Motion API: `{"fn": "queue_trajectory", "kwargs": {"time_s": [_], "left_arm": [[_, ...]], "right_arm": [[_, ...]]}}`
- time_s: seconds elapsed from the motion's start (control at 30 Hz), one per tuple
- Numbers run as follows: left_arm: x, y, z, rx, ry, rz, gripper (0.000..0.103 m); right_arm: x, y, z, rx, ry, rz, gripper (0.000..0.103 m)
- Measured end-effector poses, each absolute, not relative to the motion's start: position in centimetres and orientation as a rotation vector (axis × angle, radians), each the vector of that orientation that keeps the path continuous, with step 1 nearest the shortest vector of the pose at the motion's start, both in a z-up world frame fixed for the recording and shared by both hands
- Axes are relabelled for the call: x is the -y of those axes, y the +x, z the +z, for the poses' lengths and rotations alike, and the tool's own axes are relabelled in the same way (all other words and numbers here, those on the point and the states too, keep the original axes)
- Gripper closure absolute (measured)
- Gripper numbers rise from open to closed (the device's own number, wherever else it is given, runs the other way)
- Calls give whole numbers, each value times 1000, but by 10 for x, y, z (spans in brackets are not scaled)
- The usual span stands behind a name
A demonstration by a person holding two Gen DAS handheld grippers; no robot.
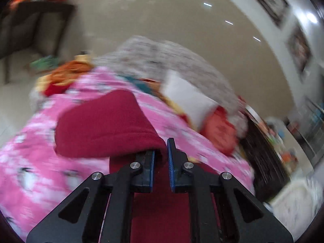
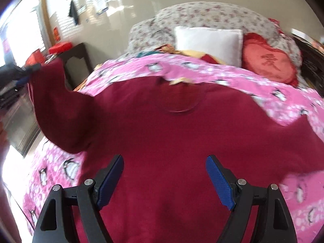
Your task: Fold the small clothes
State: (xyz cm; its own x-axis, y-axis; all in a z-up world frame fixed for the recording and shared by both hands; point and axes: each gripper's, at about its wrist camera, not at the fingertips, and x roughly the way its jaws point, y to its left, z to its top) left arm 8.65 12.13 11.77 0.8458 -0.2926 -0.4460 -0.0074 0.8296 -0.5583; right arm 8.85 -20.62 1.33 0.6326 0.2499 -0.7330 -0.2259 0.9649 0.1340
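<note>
A dark red sweater lies spread on a pink penguin-print bedspread. Its left sleeve is lifted off the bed, pulled up and to the left. In the left wrist view my left gripper is shut on the end of that red sleeve, which drapes away over the bedspread. In the right wrist view the left gripper shows small and blurred at the sleeve's end. My right gripper hangs open over the sweater's lower body, nothing between its blue pads.
At the head of the bed lie a white pillow, a red heart cushion and a floral quilt. A dark chair stands left of the bed, with a bright window beyond. More clothes are heaped at the bedspread's far corner.
</note>
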Motion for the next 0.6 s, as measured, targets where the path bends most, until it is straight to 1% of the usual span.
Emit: {"fn": "queue_trajectory", "kwargs": {"time_s": [0.13,0.27,0.3,0.33,0.37,0.43,0.53,0.57,0.6], "left_arm": [[-22,104,107,-600,-466,-303,93],[64,123,59,-673,-349,-436,92],[76,124,49,-689,-327,-463,89],[89,125,37,-710,-300,-514,78],[95,125,33,-724,-285,-533,60],[98,120,30,-765,-279,-587,49],[84,98,41,-764,-248,-619,45],[73,89,48,-755,-228,-616,38],[64,85,52,-749,-213,-612,34]], "right_arm": [[263,90,12,-844,79,158,22],[314,91,7,-853,137,45,22],[327,90,5,-860,154,22,22],[337,89,3,-866,169,6,22],[346,87,3,-869,182,-6,22],[353,87,3,-868,189,-9,22],[353,88,5,-858,201,25,22],[352,89,5,-852,208,44,22],[348,90,7,-848,212,72,22]]}}
